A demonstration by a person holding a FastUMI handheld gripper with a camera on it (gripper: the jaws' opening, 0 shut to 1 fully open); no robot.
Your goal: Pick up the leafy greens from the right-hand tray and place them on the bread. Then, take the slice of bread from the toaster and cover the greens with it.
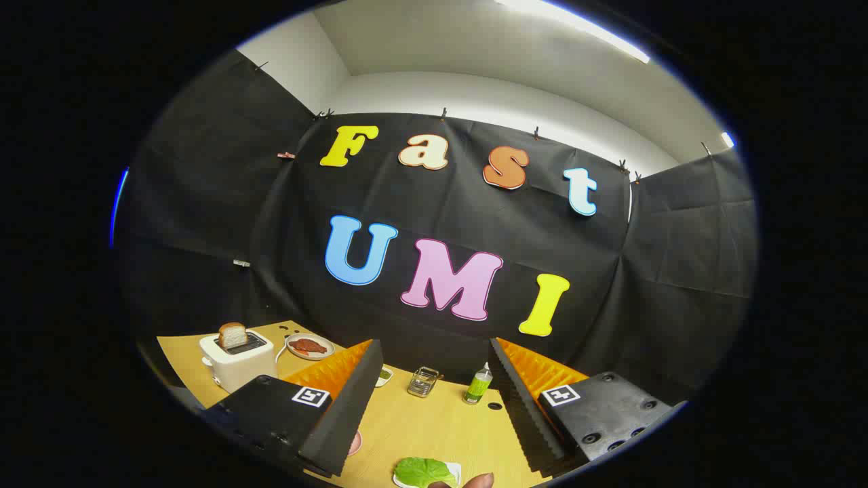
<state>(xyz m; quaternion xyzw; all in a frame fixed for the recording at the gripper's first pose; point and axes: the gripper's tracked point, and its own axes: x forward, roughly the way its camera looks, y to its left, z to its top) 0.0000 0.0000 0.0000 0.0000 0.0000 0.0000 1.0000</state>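
Observation:
My gripper (434,407) is held above the wooden table (434,423) with its fingers wide apart and nothing between them. Below and between the fingers, at the near side, the leafy greens (422,471) lie on a white tray (453,469). Far off beyond the left finger stands a white toaster (239,362) with a slice of bread (232,334) sticking up out of its slot. A pinkish round edge (355,443) peeks out from under the left finger; I cannot tell what it is.
A plate with reddish food (309,346) sits behind the toaster. A small glass container (424,381) and a green bottle (478,384) stand at the table's far side. A small dish with something green (384,375) is by the left finger. A fingertip (478,480) shows by the greens' tray.

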